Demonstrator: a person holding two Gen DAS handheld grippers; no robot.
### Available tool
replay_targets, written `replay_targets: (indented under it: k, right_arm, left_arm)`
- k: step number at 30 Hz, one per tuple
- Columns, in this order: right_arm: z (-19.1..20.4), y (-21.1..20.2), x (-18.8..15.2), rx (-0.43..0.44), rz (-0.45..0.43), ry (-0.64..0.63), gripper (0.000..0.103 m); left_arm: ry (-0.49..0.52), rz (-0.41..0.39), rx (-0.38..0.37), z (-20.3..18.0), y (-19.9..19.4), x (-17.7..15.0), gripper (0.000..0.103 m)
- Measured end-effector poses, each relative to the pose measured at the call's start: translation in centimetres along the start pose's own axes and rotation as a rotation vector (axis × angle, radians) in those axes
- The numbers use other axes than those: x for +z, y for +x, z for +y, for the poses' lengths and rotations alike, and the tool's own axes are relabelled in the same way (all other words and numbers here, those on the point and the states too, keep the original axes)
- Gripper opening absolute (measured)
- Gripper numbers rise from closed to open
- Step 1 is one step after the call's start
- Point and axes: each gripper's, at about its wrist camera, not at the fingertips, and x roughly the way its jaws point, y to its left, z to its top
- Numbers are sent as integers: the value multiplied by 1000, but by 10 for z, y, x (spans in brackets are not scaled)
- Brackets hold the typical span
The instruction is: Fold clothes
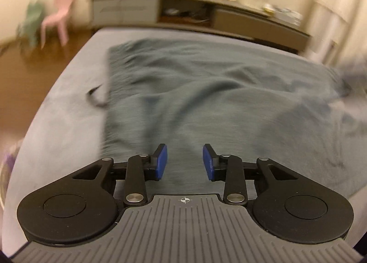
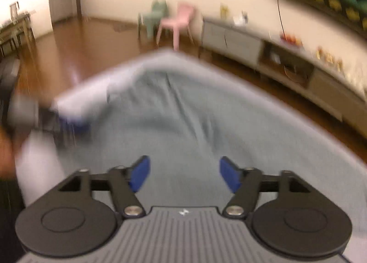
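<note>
- Lying spread on a grey padded surface, which may be a bed or an ottoman, is a grey-green garment; the surface is soft, but I cannot tell which kind it is.
- The garment is wrinkled, with several long folds running across its middle, and it covers most of the surface.
- A thin dark cord or loop sticks out from the left edge of the garment and rests on the bare surface.
- The left gripper hovers over the near edge of the garment; its 2 blue pads stand apart with only cloth visible behind the gap, and it holds nothing.
- The right gripper is also over the near part of the garment; its jaws are spread wide and empty.
- In the right wrist view the left gripper appears as a blurred shape at the left side, near the edge of the garment.
- Behind the surface a long low cabinet stands along the wall, with small blurred things on top.
- A pink chair and a green chair stand side by side on the wooden floor.
- Both pictures are blurred, so small details are not clear.
</note>
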Motion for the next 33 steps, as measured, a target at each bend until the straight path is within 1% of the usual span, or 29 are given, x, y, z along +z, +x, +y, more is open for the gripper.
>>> replay_targets:
  k: [1,3,4,5,7,9,10,11,12,13,15,16,17,18,19,20,22,23,25,27,28,29,31,32,33]
  right_arm:
    - [13,13,24,7,-15,-7,78]
    - [39,52,62,50,18,-23,79]
    - [53,73,81,69,39,-32,81]
    - [67,91,94,73,61,-34,81]
    - [94,128,119,91,107,-43,81]
    - [115,162,132,106,155,-58,83]
    - [125,181,134,86,177,-73,84]
    - [134,200,135,66,200,-88,84]
    - [139,218,134,39,226,-96,84]
    - [143,235,134,14,250,-103,82]
    - [135,227,136,33,216,-72,60]
    - [131,223,137,42,198,-56,45]
    - [126,219,138,52,181,-41,20]
    - [122,215,139,61,163,-25,6]
    - [118,211,141,70,146,-9,1]
    - [113,208,142,80,129,6,1]
    - [105,200,144,98,94,37,1]
    - [100,195,145,107,76,54,1]
    - [85,182,147,122,50,111,1]
    - [84,181,142,134,73,129,2]
    - [86,179,138,132,79,125,2]
    - [90,176,131,113,73,99,1]
    - [93,171,122,69,61,82,1]
    - [92,171,117,49,58,77,1]
    - [88,170,112,33,57,88,1]
  left_arm:
    - [29,-2,-17,-9,-2,-3,30]
    - [86,-6,-51,-28,-6,-9,31]
    - [79,-24,-56,-31,-11,-12,31]
    - [36,-58,-48,-26,-20,-14,32]
    - [-70,-129,-27,-10,-38,-19,40]
    - [-258,-206,40,26,-52,-28,52]
    - [-354,-233,85,44,-57,-36,54]
    - [-443,-249,124,62,-60,-44,56]
    - [-506,-245,144,77,-59,-51,57]
    - [-536,-231,141,87,-56,-55,57]
    - [-552,-197,99,98,-49,-58,58]
    - [-549,-184,81,100,-46,-59,58]
    - [-546,-176,72,101,-44,-60,59]
    - [-547,-169,66,103,-42,-60,59]
    - [-553,-164,58,106,-40,-61,60]
    - [-575,-166,43,111,-40,-62,60]
    - [-642,-170,-5,124,-39,-64,67]
    - [-679,-164,-41,132,-39,-67,72]
    - [-789,-142,-139,145,-33,-73,73]
    - [-890,-117,-253,156,-23,-75,74]
    - [-910,-101,-296,159,-18,-73,74]
    - [-918,-87,-333,160,-12,-71,76]
    - [-925,-65,-362,162,-1,-66,75]
    - [-940,-45,-374,163,6,-65,67]
    - [-965,-17,-387,164,15,-66,43]
